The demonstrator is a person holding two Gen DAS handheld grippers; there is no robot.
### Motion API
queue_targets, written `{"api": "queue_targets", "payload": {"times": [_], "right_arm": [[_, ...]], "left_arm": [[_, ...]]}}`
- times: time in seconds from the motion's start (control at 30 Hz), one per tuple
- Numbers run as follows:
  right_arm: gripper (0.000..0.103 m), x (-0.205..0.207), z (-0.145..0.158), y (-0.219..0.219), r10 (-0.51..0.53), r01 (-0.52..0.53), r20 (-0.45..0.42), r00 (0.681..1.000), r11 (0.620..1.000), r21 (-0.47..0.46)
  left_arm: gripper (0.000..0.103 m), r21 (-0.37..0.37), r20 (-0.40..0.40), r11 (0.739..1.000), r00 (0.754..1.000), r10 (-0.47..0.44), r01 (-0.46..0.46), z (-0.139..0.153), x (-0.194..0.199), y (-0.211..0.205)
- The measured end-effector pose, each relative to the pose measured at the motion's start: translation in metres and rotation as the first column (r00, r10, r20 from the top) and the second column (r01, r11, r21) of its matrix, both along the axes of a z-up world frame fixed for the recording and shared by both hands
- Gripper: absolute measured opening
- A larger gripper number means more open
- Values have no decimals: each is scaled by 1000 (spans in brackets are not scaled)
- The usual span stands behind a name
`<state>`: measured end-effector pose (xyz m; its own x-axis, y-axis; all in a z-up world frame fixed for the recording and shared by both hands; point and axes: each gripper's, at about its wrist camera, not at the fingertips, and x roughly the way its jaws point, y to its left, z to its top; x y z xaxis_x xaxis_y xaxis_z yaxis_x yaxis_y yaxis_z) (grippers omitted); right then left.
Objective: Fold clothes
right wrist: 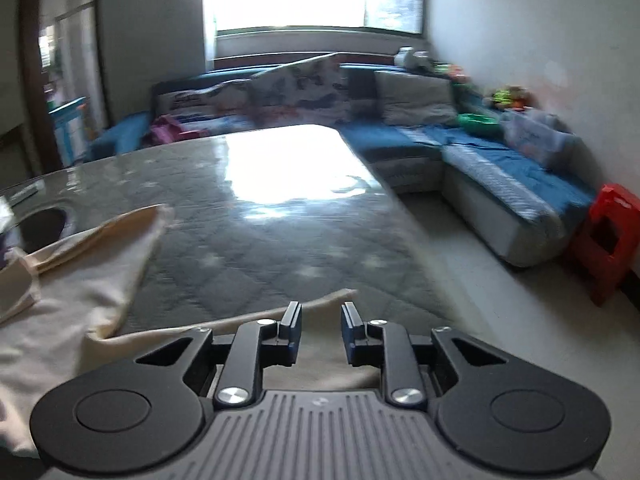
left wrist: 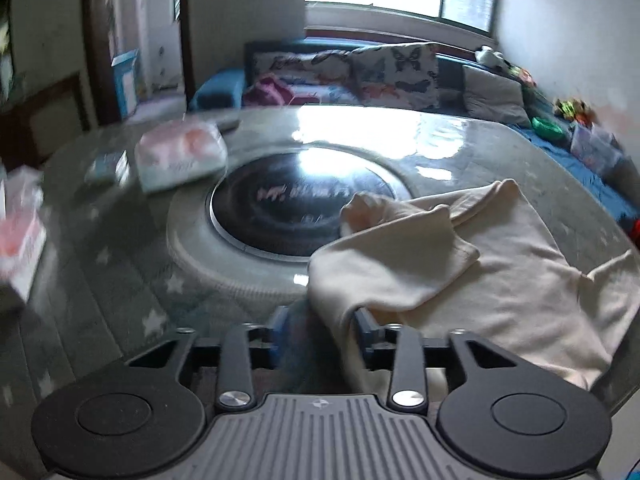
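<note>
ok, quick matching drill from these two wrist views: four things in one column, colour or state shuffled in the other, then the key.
Things:
1. garment
2. stool
3. left gripper
4. round inset in the table

Colour or state:
A. red, on the floor by the sofa
B. black, glossy
C. cream, lying partly folded on the table
D. jaws open, cloth edge between them

Pairs: 1-C, 2-A, 3-D, 4-B

One cream garment [left wrist: 480,264], two tongs [left wrist: 320,332] [right wrist: 320,332], one red stool [right wrist: 608,240].
</note>
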<state>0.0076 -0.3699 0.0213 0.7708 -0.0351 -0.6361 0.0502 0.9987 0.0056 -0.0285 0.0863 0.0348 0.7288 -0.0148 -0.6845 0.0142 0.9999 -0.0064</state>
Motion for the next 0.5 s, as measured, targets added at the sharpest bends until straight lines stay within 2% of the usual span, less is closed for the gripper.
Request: {"api": "queue_targets", "payload": {"times": [0.03, 0.23, 0.4, 0.5], "right_arm": [[29, 2, 0, 4, 25, -25, -1, 1000, 1000, 6], [31, 25, -7, 54, 206, -206, -20, 978, 978, 27], [35, 39, -11, 88, 298, -297, -32, 954, 954, 34], [35, 45, -12, 105, 345, -344, -40, 938, 938, 36]], "left_arm": [[46, 11, 5, 1000, 1000, -16, 16, 1, 2, -4], [46, 6, 8, 991, 991, -135, 135, -2, 22, -34], [46, 20, -7, 970, 970, -243, 243, -21, 50, -76], [46, 51, -14, 962, 963, -269, 270, -35, 67, -97]]}}
